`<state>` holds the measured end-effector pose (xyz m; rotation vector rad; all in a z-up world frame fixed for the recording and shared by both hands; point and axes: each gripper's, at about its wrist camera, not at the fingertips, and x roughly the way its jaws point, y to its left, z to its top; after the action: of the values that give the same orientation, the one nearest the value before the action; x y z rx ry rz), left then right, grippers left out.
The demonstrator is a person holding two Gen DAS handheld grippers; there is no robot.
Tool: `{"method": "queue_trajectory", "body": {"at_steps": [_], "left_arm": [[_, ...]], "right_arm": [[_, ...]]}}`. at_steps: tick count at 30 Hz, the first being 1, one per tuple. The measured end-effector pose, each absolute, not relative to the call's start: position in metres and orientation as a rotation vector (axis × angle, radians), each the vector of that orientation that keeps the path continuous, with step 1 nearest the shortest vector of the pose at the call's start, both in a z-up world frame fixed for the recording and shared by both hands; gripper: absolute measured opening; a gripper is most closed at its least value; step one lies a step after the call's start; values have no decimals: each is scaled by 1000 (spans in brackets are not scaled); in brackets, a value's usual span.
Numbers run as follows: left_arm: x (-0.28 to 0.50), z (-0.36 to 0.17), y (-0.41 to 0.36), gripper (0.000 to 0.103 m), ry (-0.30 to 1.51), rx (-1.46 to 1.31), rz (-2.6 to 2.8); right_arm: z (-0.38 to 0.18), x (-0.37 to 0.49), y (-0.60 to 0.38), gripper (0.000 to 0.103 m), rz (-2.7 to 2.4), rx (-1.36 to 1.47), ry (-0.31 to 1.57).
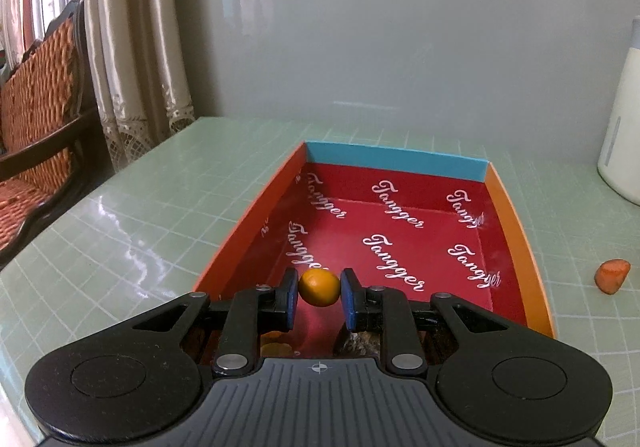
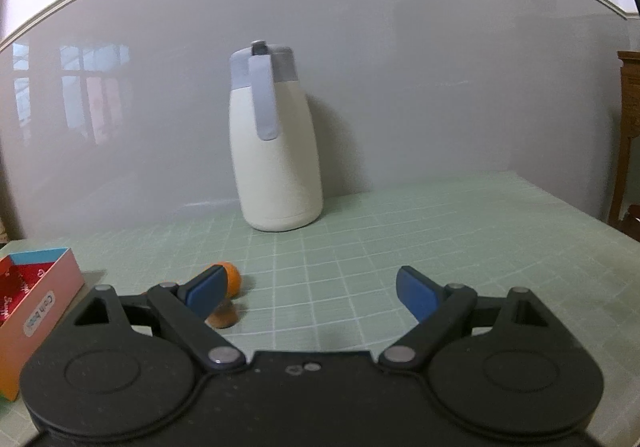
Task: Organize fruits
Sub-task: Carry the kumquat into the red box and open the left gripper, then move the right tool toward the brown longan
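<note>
- Orange fruit [image 1: 319, 287] sits pinched in our left gripper [image 1: 319, 293], over the red box [image 1: 496, 183]; we judge placing underway.
- Next: lower, then release.
- Our right gripper [image 2: 310, 293] gapes wide, empty, near another fruit [image 2: 233, 277].

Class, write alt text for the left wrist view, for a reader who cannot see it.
The left tool grips a small orange fruit between its blue pads, held above the near end of an open box with a red "Tangger" printed lining. The box sits on a pale green gridded table, with an orange chunk of food lying to its right.
</note>
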<state>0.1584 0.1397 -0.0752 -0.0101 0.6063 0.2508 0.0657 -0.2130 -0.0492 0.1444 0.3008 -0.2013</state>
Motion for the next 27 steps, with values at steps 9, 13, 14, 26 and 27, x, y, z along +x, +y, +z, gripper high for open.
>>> {"method": "queue_trajectory", "body": {"at_steps": [9, 13, 14, 26, 27], "left_arm": [[140, -58, 134, 92, 523, 9, 264], [126, -47, 135, 94, 485, -11, 258], [123, -45, 137, 94, 480, -13, 260], [95, -40, 165, 94, 459, -30, 326], [93, -41, 168, 94, 461, -31, 330]], "right_arm": [[-51, 76, -198, 91, -161, 131, 313], [-52, 80, -191, 91, -145, 126, 319], [-52, 81, -189, 91, -142, 122, 319], [-54, 91, -169, 91, -103, 103, 333], [-55, 92, -167, 91, -98, 100, 335]]}}
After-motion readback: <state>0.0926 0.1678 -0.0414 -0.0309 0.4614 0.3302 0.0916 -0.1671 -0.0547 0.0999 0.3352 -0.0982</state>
